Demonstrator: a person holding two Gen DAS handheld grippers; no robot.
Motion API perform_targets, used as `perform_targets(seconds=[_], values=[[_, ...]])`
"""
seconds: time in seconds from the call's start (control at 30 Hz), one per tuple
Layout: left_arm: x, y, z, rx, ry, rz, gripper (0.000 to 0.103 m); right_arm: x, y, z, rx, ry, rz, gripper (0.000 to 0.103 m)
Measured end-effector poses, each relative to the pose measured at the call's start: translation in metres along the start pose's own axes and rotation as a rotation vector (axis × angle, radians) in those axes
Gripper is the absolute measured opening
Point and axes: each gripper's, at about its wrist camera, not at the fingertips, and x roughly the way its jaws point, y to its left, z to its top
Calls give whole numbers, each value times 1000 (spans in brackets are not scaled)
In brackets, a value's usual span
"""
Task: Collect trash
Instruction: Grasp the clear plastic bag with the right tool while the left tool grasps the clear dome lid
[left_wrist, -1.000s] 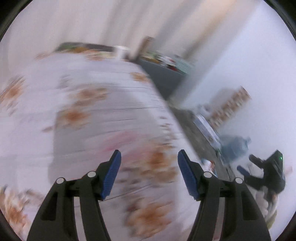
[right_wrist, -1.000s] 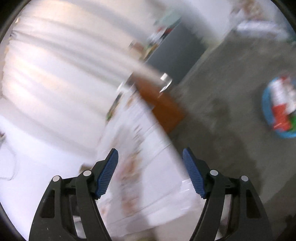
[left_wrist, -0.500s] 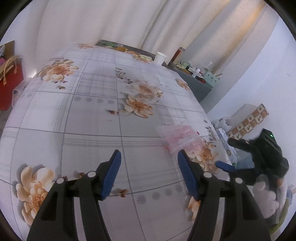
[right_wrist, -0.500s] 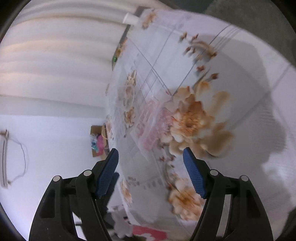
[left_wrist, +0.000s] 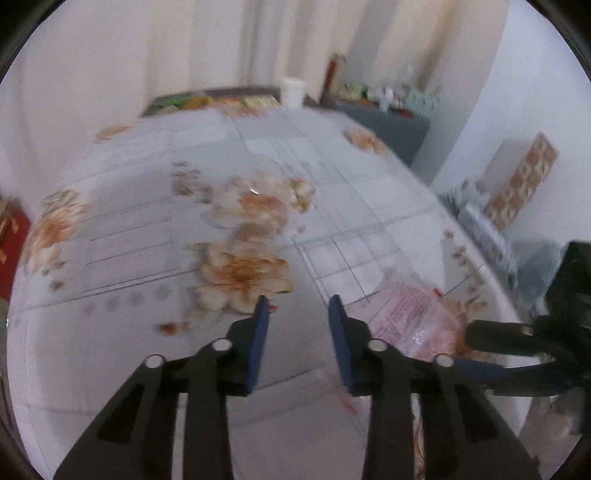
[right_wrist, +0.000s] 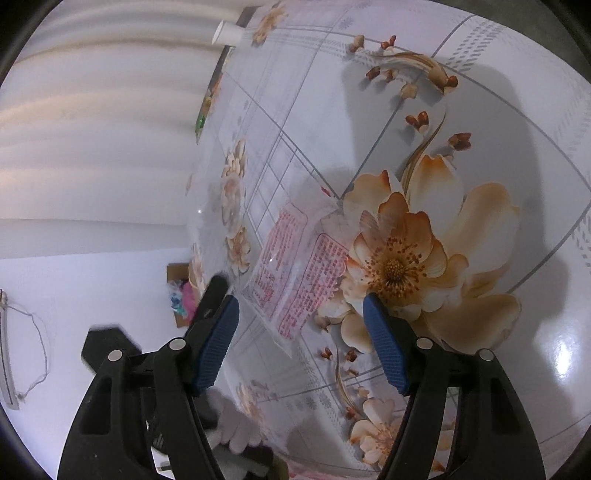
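Observation:
A clear plastic wrapper (right_wrist: 295, 273) with pink print lies flat on the flowered tablecloth (right_wrist: 498, 110). My right gripper (right_wrist: 300, 306) hovers over its near corner, which shows between the fingers; the jaws stand wide and are starting to close, pads not touching it. In the left wrist view the same wrapper (left_wrist: 410, 317) lies to the right of my left gripper (left_wrist: 298, 306), whose jaws are closing on nothing, a narrow gap left. The right gripper (left_wrist: 476, 350) reaches in from the right edge. A second clear plastic piece (left_wrist: 251, 199) rests further back on the table.
A white paper cup (left_wrist: 293, 90) stands at the table's far edge beside flat packets (left_wrist: 207, 101). A grey cabinet (left_wrist: 388, 122) with small items and a patterned box (left_wrist: 524, 181) lie beyond the table on the right. A gloved hand (right_wrist: 236, 432) shows below.
The left gripper's jaws have narrowed sharply and it has moved forward and lower over the table. The right gripper has closed in on the wrapper, now between its fingers.

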Motion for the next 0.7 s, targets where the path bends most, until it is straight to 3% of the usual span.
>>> perform_targets(seconds=[0.13,0.33,0.53,0.7], values=[[16,-9,-8,24,84,-24,16,4,0,1,-1,-1,8,65],[5,-23,-31,49,92,-84,16,2,5,3,-59,-21,-22,60],[-1,-43,-47,106,84,-120,13,10,23,-5,-234,-45,-110,53],[-2,-49,-50,100,78,-150,13,24,29,-14,-338,-9,-159,21]])
